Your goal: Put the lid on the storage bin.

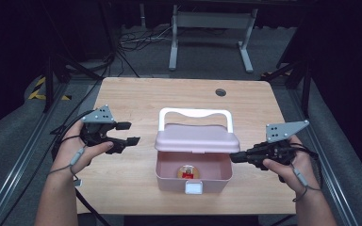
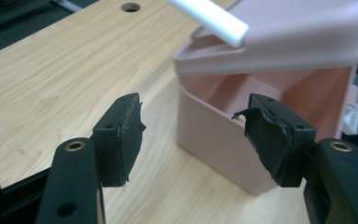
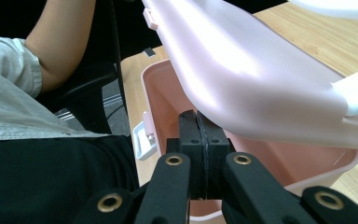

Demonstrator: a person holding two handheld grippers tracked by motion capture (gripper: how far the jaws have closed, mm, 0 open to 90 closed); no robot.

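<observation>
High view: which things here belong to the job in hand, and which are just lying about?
In the job:
- pink plastic box with white carry handle, lid propped half open
- small round red-and-gold item inside it
- right gripper, shut, under the lid edge
- left gripper, open, empty

Lying about:
- round cable hole in wooden table
- white table frame behind

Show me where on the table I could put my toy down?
Bare wood lies behind the pink box, between its white handle and the round hole. More lies on the table at the far left corner. Near the box it is crowded: the left gripper and right gripper flank it.
</observation>
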